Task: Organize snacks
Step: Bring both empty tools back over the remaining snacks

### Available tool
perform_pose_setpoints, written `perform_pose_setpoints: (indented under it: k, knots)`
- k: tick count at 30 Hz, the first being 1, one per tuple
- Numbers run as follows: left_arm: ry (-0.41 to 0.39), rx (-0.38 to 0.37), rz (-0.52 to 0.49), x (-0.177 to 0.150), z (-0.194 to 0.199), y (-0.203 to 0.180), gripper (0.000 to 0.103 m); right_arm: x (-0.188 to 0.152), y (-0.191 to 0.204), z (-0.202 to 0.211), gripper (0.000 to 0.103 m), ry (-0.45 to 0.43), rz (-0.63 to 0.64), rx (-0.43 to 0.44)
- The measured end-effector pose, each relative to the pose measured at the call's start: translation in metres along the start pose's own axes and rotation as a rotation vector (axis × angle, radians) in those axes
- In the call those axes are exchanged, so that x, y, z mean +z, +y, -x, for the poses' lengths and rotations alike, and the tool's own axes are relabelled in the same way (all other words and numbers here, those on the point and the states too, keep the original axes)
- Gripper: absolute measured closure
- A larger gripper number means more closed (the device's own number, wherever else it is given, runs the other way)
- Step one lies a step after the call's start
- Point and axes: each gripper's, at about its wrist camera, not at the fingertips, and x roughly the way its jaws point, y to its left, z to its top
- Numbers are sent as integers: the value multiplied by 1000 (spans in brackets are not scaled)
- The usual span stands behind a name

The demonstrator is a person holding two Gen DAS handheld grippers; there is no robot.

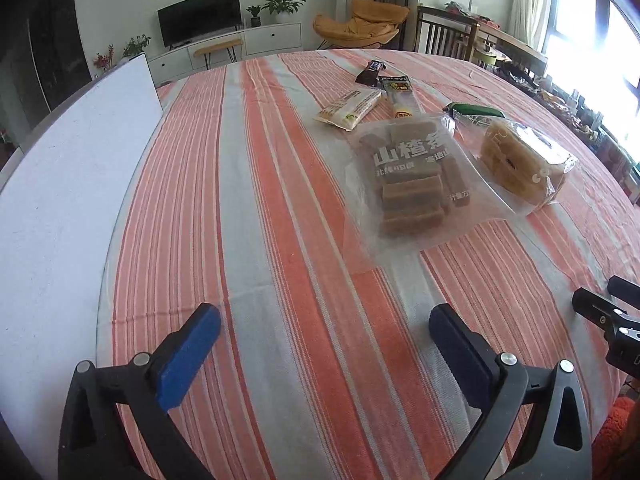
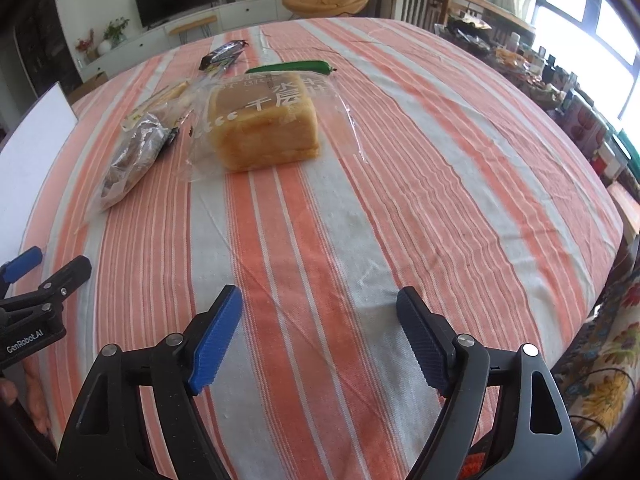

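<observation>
Several snacks lie on the striped tablecloth [image 1: 248,200]. A clear bag of brown hawthorn bars [image 1: 412,184] lies beside a bagged bread loaf [image 1: 516,160] [image 2: 264,124]. Behind them are a green packet [image 1: 476,110] [image 2: 292,67], a cream packet [image 1: 348,109], a long yellow-black packet [image 1: 400,94] and a dark wrapper [image 1: 370,73] [image 2: 222,54]. My left gripper [image 1: 324,316] hangs open over bare cloth, well short of the bar bag. My right gripper [image 2: 320,300] is open too, over bare cloth in front of the loaf. Nothing sits between either pair of fingers.
A white board [image 1: 68,184] [image 2: 32,148] stands along the table's left edge. Beyond the table are a TV cabinet [image 1: 240,40], an orange chair [image 1: 360,24] and a cluttered shelf by the window [image 2: 560,92]. A floral cushion [image 2: 608,360] lies at the right table edge.
</observation>
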Motion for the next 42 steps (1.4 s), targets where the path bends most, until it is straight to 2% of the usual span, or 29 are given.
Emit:
perform_pose_setpoints:
  k: [42]
  knots:
    - [-2, -5, -4, 1, -1, 0, 0, -1, -1, 0, 19, -2, 0, 6]
